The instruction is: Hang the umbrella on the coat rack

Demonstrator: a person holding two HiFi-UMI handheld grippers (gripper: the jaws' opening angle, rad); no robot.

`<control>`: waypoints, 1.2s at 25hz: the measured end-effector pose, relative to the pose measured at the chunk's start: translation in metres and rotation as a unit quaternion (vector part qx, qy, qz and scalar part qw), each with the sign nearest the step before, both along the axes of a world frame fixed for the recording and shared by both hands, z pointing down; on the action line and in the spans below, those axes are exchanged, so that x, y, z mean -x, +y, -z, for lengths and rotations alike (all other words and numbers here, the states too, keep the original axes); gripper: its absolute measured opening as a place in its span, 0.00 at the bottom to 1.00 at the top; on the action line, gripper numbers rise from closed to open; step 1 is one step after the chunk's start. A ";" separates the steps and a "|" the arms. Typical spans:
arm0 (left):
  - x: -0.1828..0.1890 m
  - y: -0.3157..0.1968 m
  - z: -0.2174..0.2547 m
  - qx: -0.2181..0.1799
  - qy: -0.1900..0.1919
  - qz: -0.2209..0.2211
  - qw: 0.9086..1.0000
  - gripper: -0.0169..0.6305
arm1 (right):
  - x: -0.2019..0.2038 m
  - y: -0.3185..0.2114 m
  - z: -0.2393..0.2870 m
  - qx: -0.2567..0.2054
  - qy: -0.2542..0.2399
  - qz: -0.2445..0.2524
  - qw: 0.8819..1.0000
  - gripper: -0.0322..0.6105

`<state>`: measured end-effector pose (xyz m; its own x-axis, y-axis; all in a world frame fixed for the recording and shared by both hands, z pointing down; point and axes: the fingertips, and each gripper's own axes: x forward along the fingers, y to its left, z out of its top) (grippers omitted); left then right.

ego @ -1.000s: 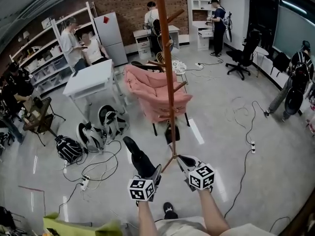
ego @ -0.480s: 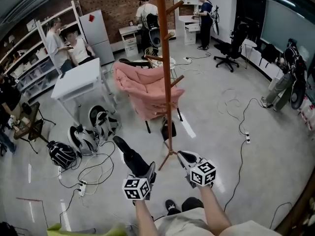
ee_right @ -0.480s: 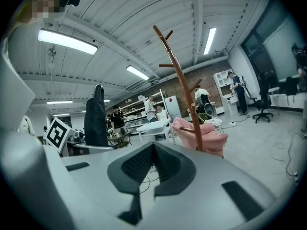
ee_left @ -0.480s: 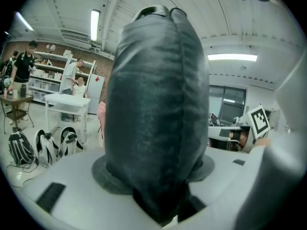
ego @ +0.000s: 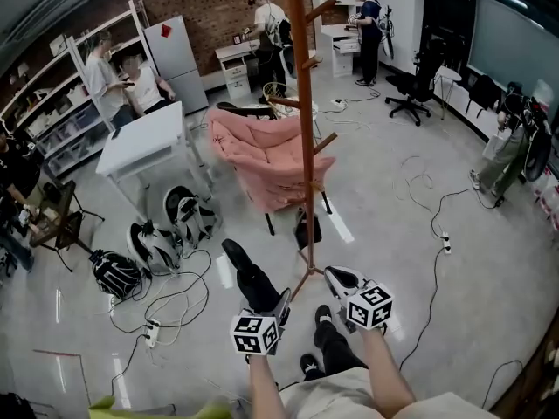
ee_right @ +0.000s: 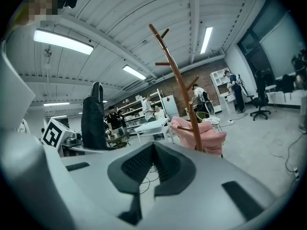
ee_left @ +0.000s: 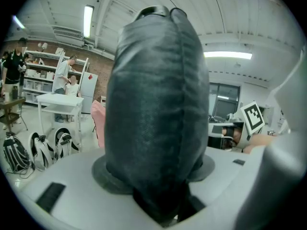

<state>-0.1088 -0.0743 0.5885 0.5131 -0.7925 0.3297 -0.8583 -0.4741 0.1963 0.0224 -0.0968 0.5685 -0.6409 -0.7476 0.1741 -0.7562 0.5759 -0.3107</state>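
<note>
A folded black umbrella (ego: 247, 276) sticks up and away from my left gripper (ego: 274, 304), whose jaws are shut on its lower end. In the left gripper view the umbrella (ee_left: 158, 104) fills the middle and hides most of what lies ahead. The wooden coat rack (ego: 303, 147) stands just beyond both grippers, with its foot on the floor between them. My right gripper (ego: 337, 279) is to the right of that foot, with its pads (ee_right: 128, 166) together and nothing in them. The right gripper view shows the coat rack (ee_right: 182, 95) ahead and the umbrella (ee_right: 93, 116) to the left.
A pink armchair (ego: 262, 160) stands right behind the rack and a white table (ego: 148, 142) to its left. Backpacks (ego: 162, 238), cables and a power strip (ego: 150, 328) lie on the floor at left. Several people stand by shelves and desks at the back. My shoe (ego: 321, 315) is near the rack's foot.
A dark trouser leg and shoe now show between the two grippers. The head view has swung a little. Both grippers stay in front of the rack, and the left still holds the umbrella.
</note>
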 end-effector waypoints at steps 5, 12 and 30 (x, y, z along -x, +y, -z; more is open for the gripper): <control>0.003 -0.012 0.004 -0.002 0.005 -0.002 1.000 0.43 | 0.001 -0.014 0.005 -0.005 0.000 -0.006 1.000 0.05; 0.008 -0.034 0.004 0.005 -0.015 -0.006 1.000 0.43 | 0.009 -0.044 0.013 -0.013 0.001 -0.007 1.000 0.05; 0.007 -0.124 0.017 -0.008 -0.032 -0.044 0.998 0.43 | 0.019 -0.135 0.029 -0.036 -0.007 -0.015 0.999 0.05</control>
